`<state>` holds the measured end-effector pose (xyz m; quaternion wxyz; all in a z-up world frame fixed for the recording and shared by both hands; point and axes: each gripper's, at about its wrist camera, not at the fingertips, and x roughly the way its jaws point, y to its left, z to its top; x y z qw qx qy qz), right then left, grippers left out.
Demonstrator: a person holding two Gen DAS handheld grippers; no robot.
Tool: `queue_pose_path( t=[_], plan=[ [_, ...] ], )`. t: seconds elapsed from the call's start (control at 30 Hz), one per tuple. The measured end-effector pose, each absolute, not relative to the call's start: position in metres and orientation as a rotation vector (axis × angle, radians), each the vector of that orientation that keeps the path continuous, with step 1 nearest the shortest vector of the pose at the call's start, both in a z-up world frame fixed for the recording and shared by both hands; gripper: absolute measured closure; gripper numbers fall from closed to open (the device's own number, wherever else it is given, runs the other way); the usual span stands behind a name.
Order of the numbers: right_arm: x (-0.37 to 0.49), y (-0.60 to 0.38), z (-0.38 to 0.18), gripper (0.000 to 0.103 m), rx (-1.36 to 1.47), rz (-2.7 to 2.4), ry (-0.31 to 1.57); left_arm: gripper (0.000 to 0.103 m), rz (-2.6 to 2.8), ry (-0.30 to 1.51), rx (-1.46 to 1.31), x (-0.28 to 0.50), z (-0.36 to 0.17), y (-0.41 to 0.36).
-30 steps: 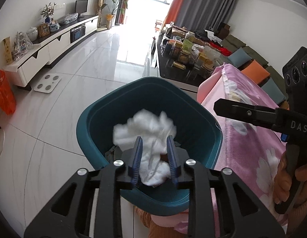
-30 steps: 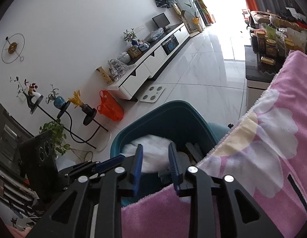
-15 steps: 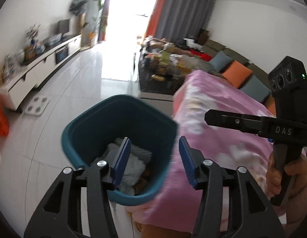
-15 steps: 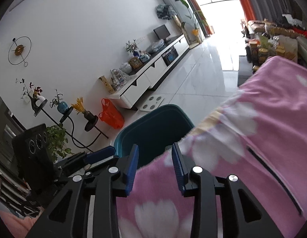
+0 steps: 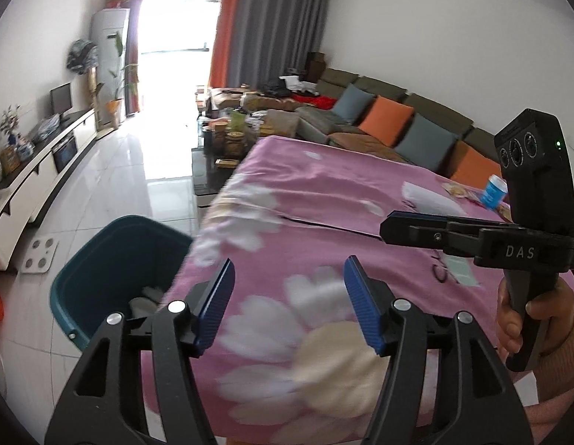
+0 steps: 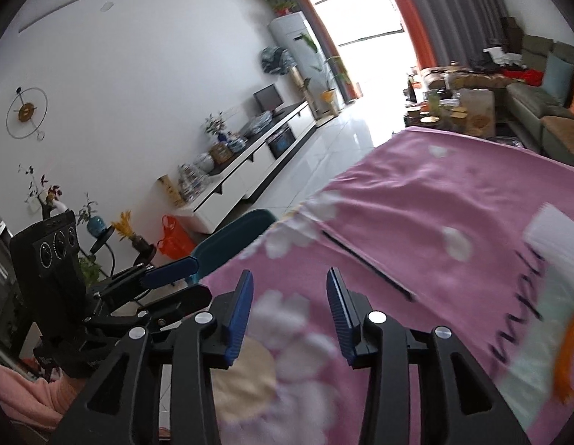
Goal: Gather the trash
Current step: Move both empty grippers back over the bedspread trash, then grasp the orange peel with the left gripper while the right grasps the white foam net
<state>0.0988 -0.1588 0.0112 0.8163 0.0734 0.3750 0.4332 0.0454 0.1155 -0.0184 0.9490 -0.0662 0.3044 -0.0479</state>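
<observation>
A teal trash bin (image 5: 112, 259) stands on the floor at the left edge of a table under a pink flowered cloth (image 5: 324, 200); white crumpled tissue (image 5: 146, 296) lies inside it. The bin's rim also shows in the right wrist view (image 6: 231, 237). My left gripper (image 5: 289, 300) is open and empty above the cloth's near edge. My right gripper (image 6: 289, 315) is open and empty over the cloth. On the cloth lie a white paper (image 5: 428, 200), a blue cup (image 5: 492, 191) and a pale packet with orange (image 6: 546, 341).
A white TV cabinet (image 5: 38, 170) runs along the left wall. A dark coffee table with jars (image 5: 227, 141) stands beyond the cloth. A sofa with orange and grey cushions (image 5: 398, 122) lines the right wall. A white scale (image 5: 38, 256) lies on the floor.
My left gripper opened and dropped the white tissue into the bin, then both grippers swung right, away from the bin and over the pink cloth.
</observation>
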Motion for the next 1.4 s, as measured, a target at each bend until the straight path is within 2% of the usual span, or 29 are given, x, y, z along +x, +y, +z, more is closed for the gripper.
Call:
queue_pose_path(
  t=[0.83, 1.2, 1.4],
  plan=[
    [0.107, -0.302, 0.003, 0.064, 0.26, 0.659, 0.746, 0.044, -0.395, 0.719, -0.072, 0.087, -0.03, 0.001],
    [0.126, -0.344, 0.001, 0.064, 0.297, 0.567, 0.725, 0.049, -0.577, 0.807, -0.058, 0.131, -0.037, -0.072],
    [0.131, -0.357, -0.002, 0.064, 0.307, 0.554, 0.721, 0.057, -0.6, 0.854, -0.067, 0.155, -0.04, -0.095]
  ],
)
